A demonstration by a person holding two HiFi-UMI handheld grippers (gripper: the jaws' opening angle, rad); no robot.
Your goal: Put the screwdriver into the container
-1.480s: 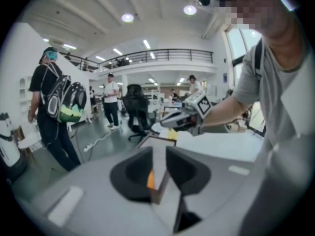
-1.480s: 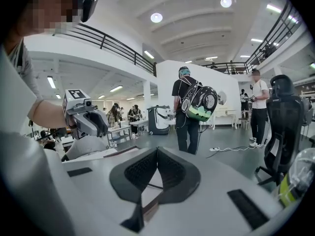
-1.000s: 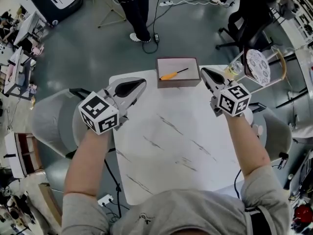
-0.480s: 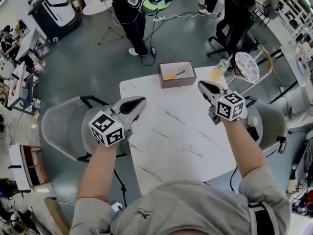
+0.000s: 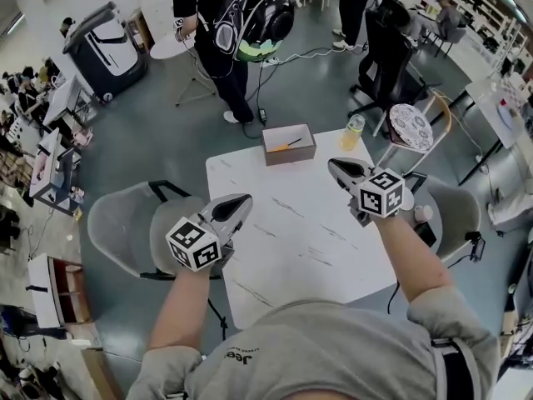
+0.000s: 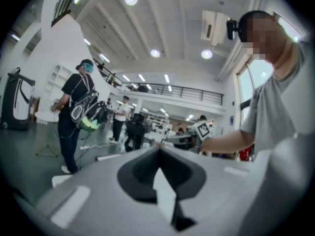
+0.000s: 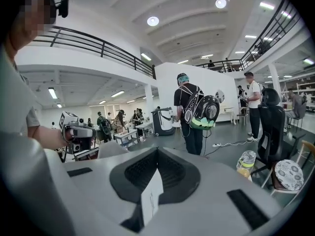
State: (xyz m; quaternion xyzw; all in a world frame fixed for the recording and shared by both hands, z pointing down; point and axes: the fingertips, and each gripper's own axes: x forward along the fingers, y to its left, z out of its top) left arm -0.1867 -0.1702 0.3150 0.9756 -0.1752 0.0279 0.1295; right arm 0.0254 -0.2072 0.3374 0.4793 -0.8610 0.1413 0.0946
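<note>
An orange-handled screwdriver (image 5: 280, 147) lies inside the brown box container (image 5: 289, 157) at the far edge of the white marble table (image 5: 308, 240). In the head view my left gripper (image 5: 243, 200) hangs over the table's left edge, well short of the box, jaws shut with nothing in them. My right gripper (image 5: 334, 165) is raised over the right side of the table, nearer than the box, jaws together and empty. In the left gripper view the left gripper (image 6: 158, 149) points out at the room; the right gripper view shows the right gripper (image 7: 157, 150) doing the same. Neither shows the box.
A bottle of yellow drink (image 5: 353, 132) stands on the table's far right corner. A chair with a patterned cushion (image 5: 414, 126) is beyond it, and a grey chair (image 5: 125, 223) sits at the left. A person with a backpack (image 5: 225, 32) stands past the table.
Both grippers have drawn back from the box toward my body and risen. The table and box look smaller and farther. The screwdriver stays in the box.
</note>
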